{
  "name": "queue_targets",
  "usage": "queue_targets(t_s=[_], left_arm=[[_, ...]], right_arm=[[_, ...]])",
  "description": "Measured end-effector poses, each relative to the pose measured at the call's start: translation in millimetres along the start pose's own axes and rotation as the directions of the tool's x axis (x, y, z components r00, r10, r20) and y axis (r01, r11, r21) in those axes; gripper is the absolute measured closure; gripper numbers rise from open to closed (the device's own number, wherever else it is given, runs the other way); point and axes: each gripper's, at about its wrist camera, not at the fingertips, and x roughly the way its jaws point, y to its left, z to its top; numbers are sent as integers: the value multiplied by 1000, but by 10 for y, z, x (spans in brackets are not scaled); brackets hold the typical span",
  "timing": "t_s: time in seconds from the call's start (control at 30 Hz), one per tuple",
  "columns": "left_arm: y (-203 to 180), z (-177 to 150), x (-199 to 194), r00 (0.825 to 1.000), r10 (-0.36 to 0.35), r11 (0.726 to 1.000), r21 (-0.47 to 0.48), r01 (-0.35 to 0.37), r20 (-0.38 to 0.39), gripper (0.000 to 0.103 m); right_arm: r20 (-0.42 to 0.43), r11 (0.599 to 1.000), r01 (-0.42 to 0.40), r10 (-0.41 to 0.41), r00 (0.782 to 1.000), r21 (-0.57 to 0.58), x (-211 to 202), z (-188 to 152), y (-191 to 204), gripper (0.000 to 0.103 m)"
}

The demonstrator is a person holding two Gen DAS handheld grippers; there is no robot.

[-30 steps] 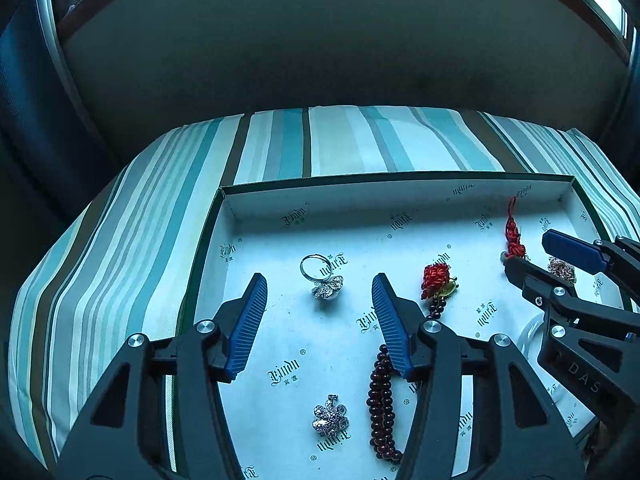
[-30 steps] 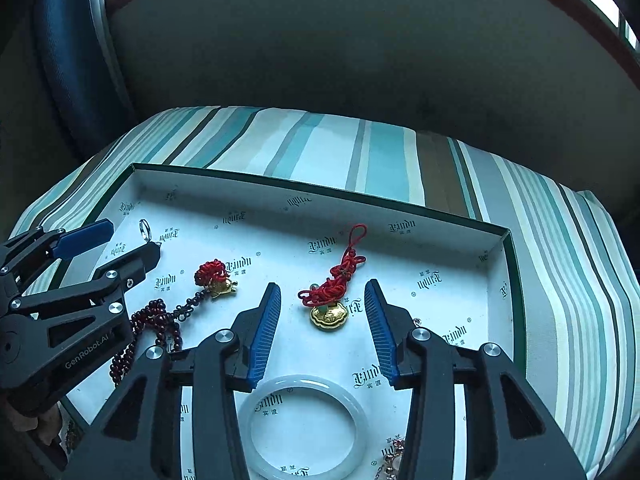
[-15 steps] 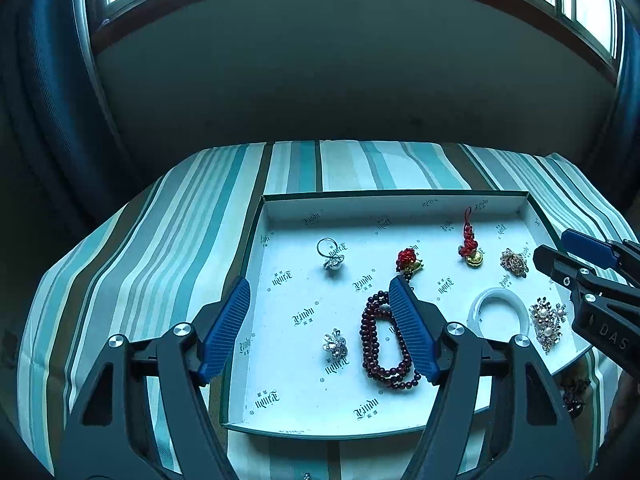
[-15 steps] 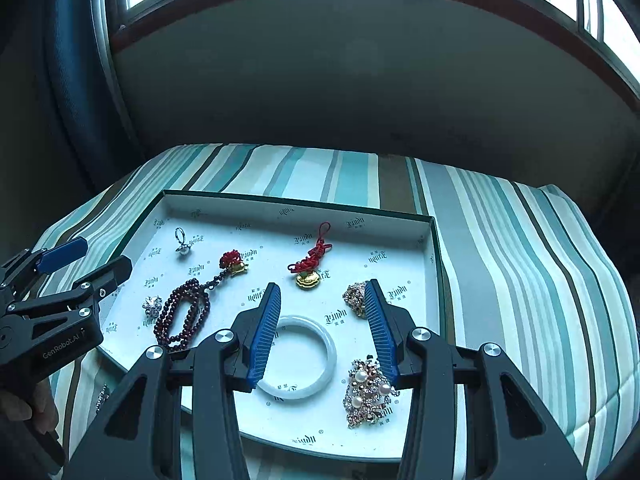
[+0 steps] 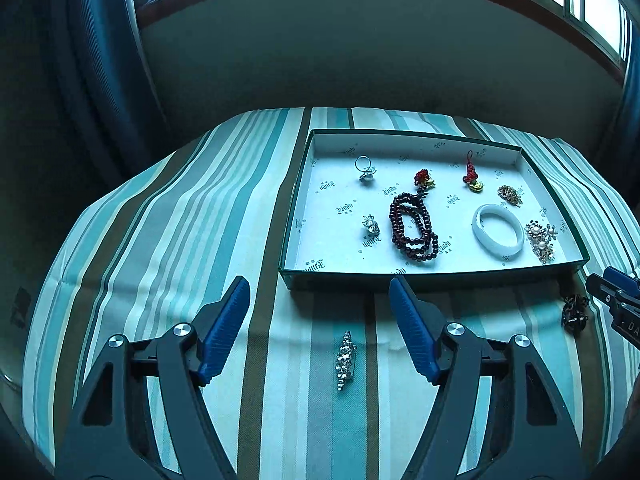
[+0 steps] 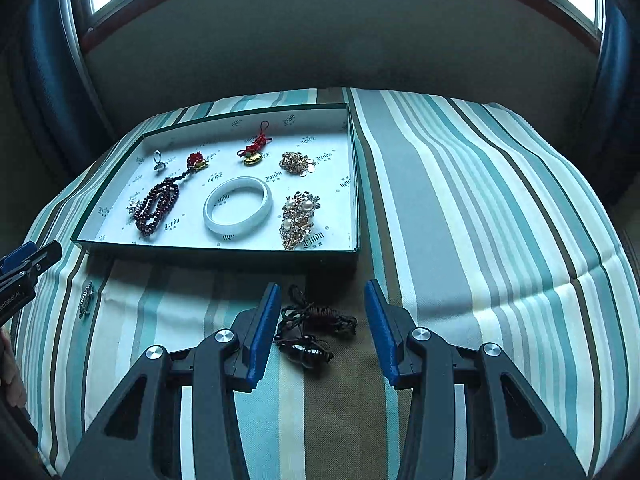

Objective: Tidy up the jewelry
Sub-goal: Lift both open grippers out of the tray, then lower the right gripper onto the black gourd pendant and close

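A shallow green-edged box (image 5: 432, 278) (image 6: 216, 252) on the striped cloth holds several jewelry pieces: a white bangle (image 5: 498, 236) (image 6: 238, 210), dark red beads (image 5: 412, 226) (image 6: 156, 208), a ring (image 5: 365, 168), red-knot charms (image 5: 472, 174) and brooches (image 6: 300, 216). A silver rhinestone clip (image 5: 346, 360) (image 6: 85, 300) lies on the cloth in front of the box, between my open, empty left gripper's (image 5: 320, 326) jaws. A dark cord bracelet (image 6: 312, 330) (image 5: 574, 314) lies between my open, empty right gripper's (image 6: 322, 326) jaws.
The striped cloth (image 6: 480, 200) covers a rounded table. A dark wall and windows stand behind. Blue curtains (image 5: 100, 60) hang at the left. Each gripper's tip shows at the edge of the other's view.
Both grippers have pulled back from over the box to the cloth in front of it. The clip and the cord bracelet have come into view between their jaws.
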Motion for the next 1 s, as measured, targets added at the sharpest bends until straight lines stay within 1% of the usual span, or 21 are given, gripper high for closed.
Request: queue_targets(t_s=[0.17, 0.33, 0.6, 0.77, 0.93, 1.0], left_arm=[[117, -207, -50, 999, 13, 1000, -27, -14, -33, 31], [155, -311, -27, 998, 26, 999, -33, -28, -57, 31], [187, -315, -22, 998, 29, 999, -34, -31, -60, 31], [206, -317, -4, 997, 27, 999, -35, -30, -68, 31], [220, -322, 30, 997, 28, 999, -37, -31, -76, 31], [222, -329, 42, 996, 29, 999, -37, -32, -80, 31]], right_arm=[[-31, 999, -11, 10, 999, -36, 8, -206, 69, 59], [-39, 998, -41, 39, 998, -53, 53, -238, 120, 59], [-63, 995, -58, 53, 997, -80, 145, -250, 202, 59], [-77, 989, -95, 87, 993, -112, 90, -289, 305, 59], [-89, 987, -70, 58, 994, -141, 143, -304, 327, 59], [-98, 987, -68, 54, 994, -143, 168, -309, 313, 61]])
